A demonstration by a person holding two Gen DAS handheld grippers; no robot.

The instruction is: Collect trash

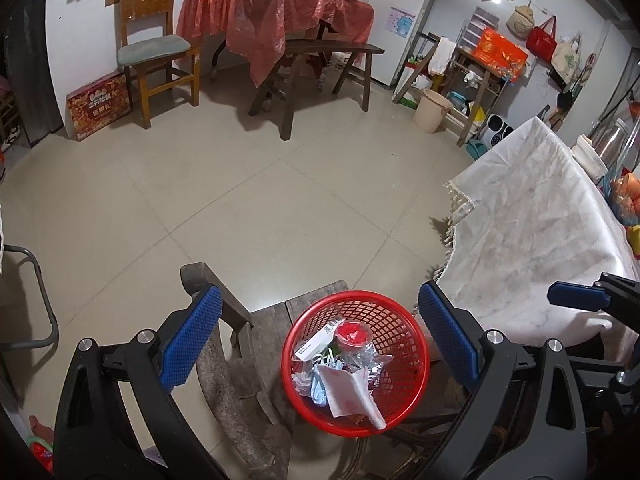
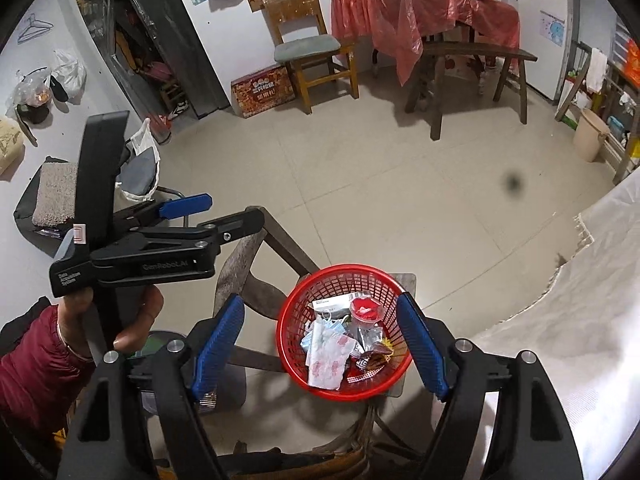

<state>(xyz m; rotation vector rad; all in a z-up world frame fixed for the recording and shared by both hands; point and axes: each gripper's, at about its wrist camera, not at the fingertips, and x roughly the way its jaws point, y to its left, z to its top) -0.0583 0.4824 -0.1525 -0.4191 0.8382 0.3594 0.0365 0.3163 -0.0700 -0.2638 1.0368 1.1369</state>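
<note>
A red mesh basket (image 1: 404,332) sits on the seat of a worn wooden chair (image 1: 236,364). It holds trash: a white printed paper (image 1: 348,392), a red-lidded cup (image 1: 351,334), a face mask and wrappers. My left gripper (image 1: 320,344) is open and empty, hovering above the basket, its blue pads wide apart. In the right wrist view the basket (image 2: 298,312) lies between the pads of my right gripper (image 2: 322,348), which is open and empty above it. The left gripper (image 2: 224,218) also shows there, held by a hand.
A table with a white cloth (image 1: 536,224) stands to the right of the chair. A red-covered table (image 1: 276,12), a dark bench (image 1: 320,52) and a wooden chair (image 1: 156,56) stand at the far wall. A beige bucket (image 1: 431,110) stands by shelves.
</note>
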